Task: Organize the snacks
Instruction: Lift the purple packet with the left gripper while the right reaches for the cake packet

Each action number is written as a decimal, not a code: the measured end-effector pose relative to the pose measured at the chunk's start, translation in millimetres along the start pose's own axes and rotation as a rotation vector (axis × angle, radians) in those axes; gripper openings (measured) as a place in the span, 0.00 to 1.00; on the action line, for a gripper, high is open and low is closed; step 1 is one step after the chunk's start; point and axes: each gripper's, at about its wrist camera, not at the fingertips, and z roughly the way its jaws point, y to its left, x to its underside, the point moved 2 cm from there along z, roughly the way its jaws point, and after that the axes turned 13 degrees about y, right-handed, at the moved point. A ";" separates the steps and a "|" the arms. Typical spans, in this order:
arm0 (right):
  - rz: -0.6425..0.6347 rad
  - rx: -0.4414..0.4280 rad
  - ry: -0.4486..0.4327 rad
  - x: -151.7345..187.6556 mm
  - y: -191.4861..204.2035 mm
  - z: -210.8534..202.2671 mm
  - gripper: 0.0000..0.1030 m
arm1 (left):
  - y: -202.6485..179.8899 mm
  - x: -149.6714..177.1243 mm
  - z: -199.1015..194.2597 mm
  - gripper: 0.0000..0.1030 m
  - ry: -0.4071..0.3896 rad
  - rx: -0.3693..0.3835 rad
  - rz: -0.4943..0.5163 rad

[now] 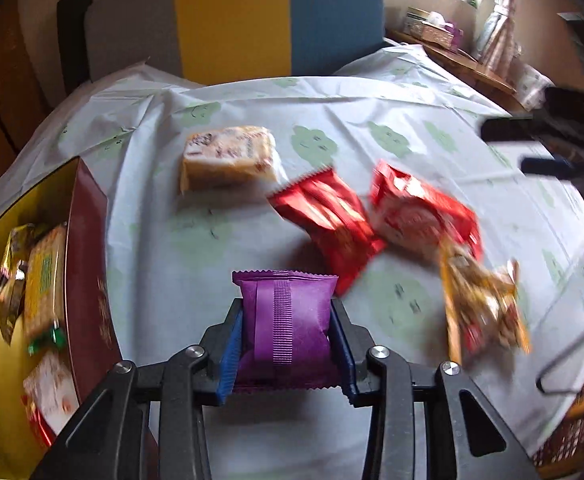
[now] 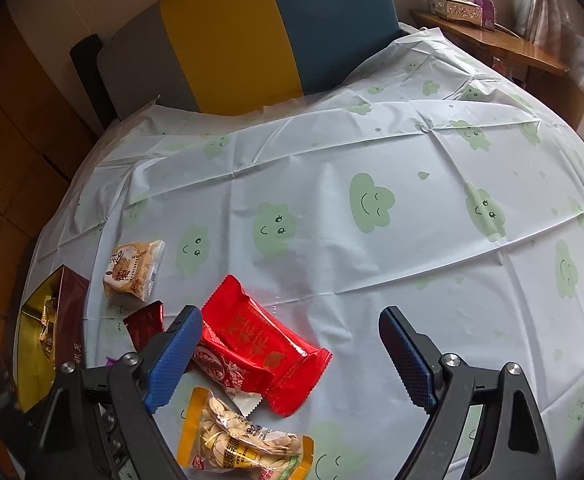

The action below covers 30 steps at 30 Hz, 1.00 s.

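**snackbot_fan:** While the left gripper (image 1: 288, 332) has that purple packet (image 1: 286, 320) pinched between its blue pads, what's your bet on how this goes sideways? The packet sits low in the jaws, near the front edge of the table (image 1: 252, 112), with the gold-lined box (image 1: 86, 264) over at the left edge already holding a few snacks.

**umi_tinkerer:** Slippage, I'd guess. It's a puffy foil pillow squeezed across its sides, so it could pop out or twist on the way to the box. The left wrist view is smeared too, which hints at fast handling, and that makes a drop likelier.

**snackbot_fan:** And the right gripper (image 2: 288, 360)?

**umi_tinkerer:** Spread wide, grasping nothing. It hangs over the bright red packet (image 2: 260, 340), with the yellow seed bag (image 2: 244, 440) just in front of that and touching it. One pad is right beside the dark red packet (image 2: 146, 322). If it comes down as it is, it might snag two wrappers at once or shove the pile around.

**snackbot_fan:** The beige packet (image 2: 134, 268) looks safe, off toward the left edge near the box.

**umi_tinkerer:** Yeah. The box wall is the other snag risk, I reckon, if the purple one goes in low.
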 end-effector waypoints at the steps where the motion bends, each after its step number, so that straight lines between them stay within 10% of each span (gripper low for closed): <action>1: -0.003 0.004 0.003 0.6 0.4 0.8 0.88 | -4.7 10.1 -1.9 0.39 -0.001 0.003 0.017; 13: -0.065 0.043 0.028 7.2 11.6 13.2 0.88 | -21.9 65.9 -3.4 0.40 -0.170 -0.047 0.115; 30: -0.536 -0.053 0.060 16.3 123.3 38.4 0.88 | -16.2 71.2 -3.7 0.40 -0.222 0.020 0.108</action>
